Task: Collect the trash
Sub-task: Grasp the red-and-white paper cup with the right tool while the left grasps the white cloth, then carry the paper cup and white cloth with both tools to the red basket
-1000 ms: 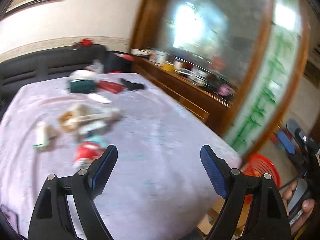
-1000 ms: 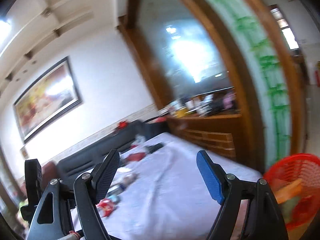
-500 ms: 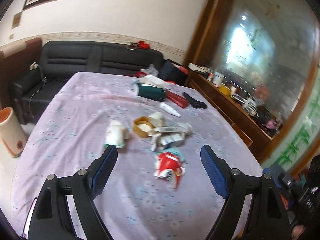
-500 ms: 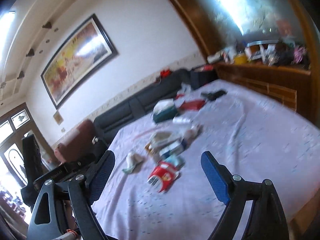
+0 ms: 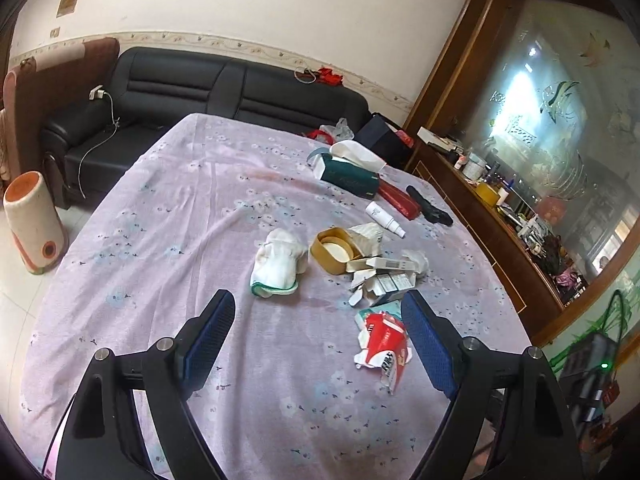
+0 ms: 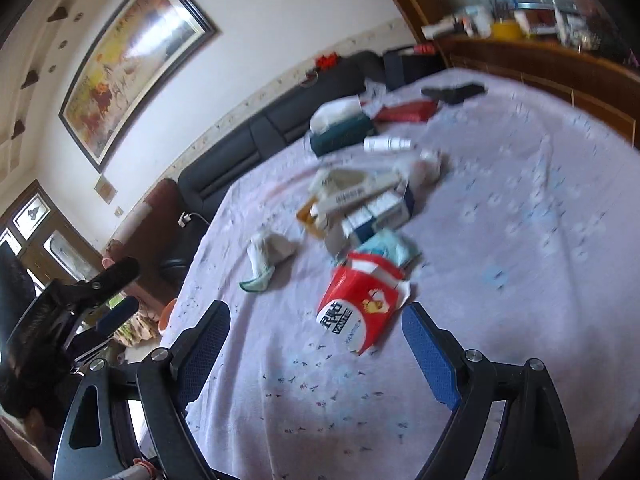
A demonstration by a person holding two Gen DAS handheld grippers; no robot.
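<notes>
A heap of trash lies in the middle of the lilac-clothed table (image 5: 180, 220). It holds a torn red packet (image 5: 382, 340) (image 6: 360, 304), small crushed cartons (image 5: 386, 280) (image 6: 376, 208), a round gold tin (image 5: 334, 250), a light blue wrapper (image 6: 386, 246) and a white sock (image 5: 278, 262) (image 6: 266, 252). My left gripper (image 5: 316, 300) hangs open over the near cloth, the red packet just inside its right finger. My right gripper (image 6: 316, 308) is open too, with the red packet straight ahead between its fingers, untouched.
Behind the heap lie a white bottle (image 5: 384, 218), a green tissue box (image 5: 350, 174), a red case (image 5: 400, 200) and a black object (image 5: 430, 210). A black sofa (image 5: 180, 84) stands past the table, a wooden sideboard (image 5: 480, 216) on the right, an orange-and-white cylinder (image 5: 34, 224) on the floor.
Both views have swung from the mirrored wall and red basket to the table. Both grippers have come down closer to the trash heap, and the right one's jaws have widened slightly.
</notes>
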